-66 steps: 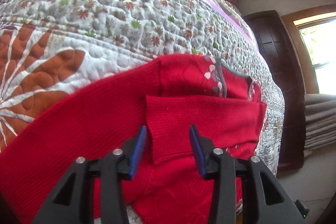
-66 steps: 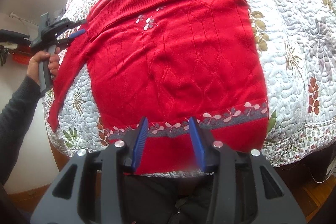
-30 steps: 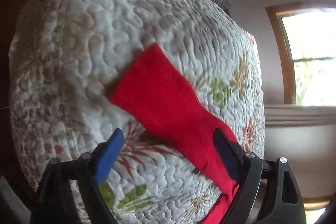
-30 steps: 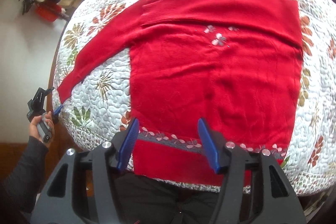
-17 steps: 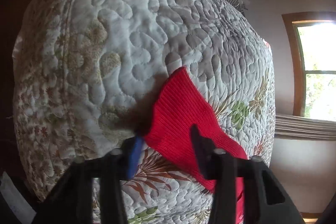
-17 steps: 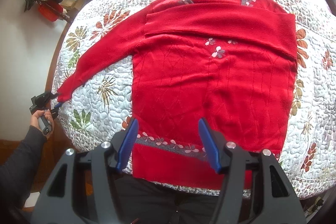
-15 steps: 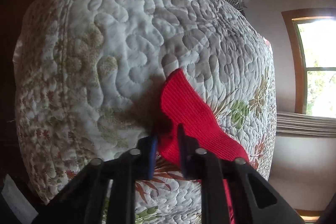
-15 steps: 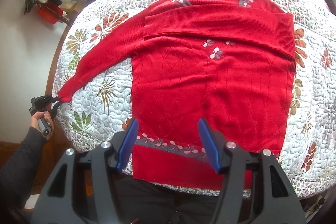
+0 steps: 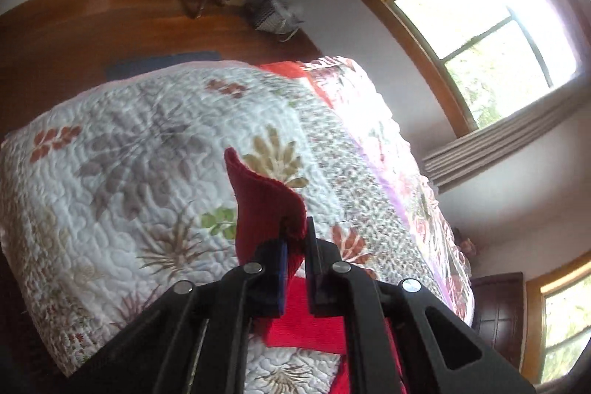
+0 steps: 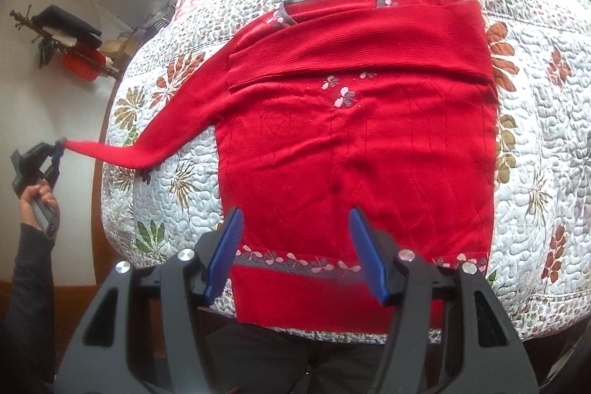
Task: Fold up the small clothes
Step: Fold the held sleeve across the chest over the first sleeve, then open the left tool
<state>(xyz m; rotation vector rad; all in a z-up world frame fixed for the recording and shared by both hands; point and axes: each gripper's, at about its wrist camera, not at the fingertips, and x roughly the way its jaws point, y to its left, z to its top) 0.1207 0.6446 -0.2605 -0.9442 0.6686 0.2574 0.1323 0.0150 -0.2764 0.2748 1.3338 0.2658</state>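
Observation:
A red knit sweater [image 10: 354,143] lies front up on a quilted bed, its hem nearest the right wrist camera. One sleeve [image 10: 354,43] is folded across the chest. The other sleeve [image 10: 166,132] stretches out to the left, its cuff lifted off the quilt. My left gripper [image 9: 294,239] is shut on that cuff [image 9: 262,198], seen close in the left wrist view and far left in the right wrist view [image 10: 59,146]. My right gripper [image 10: 295,246] hovers open above the hem band [image 10: 295,261], holding nothing.
The floral quilt [image 10: 554,135] covers the bed, whose edge drops off at the left and front. A person's hand and dark sleeve [image 10: 33,231] hold the left gripper beside the bed. Wooden floor [image 9: 110,21], a window [image 9: 491,39] and a wall rack [image 10: 70,39] lie beyond.
The left gripper went to the outstretched sleeve's cuff, shut on it and lifted it off the quilt. The right gripper stayed open over the hem, drifting slightly closer.

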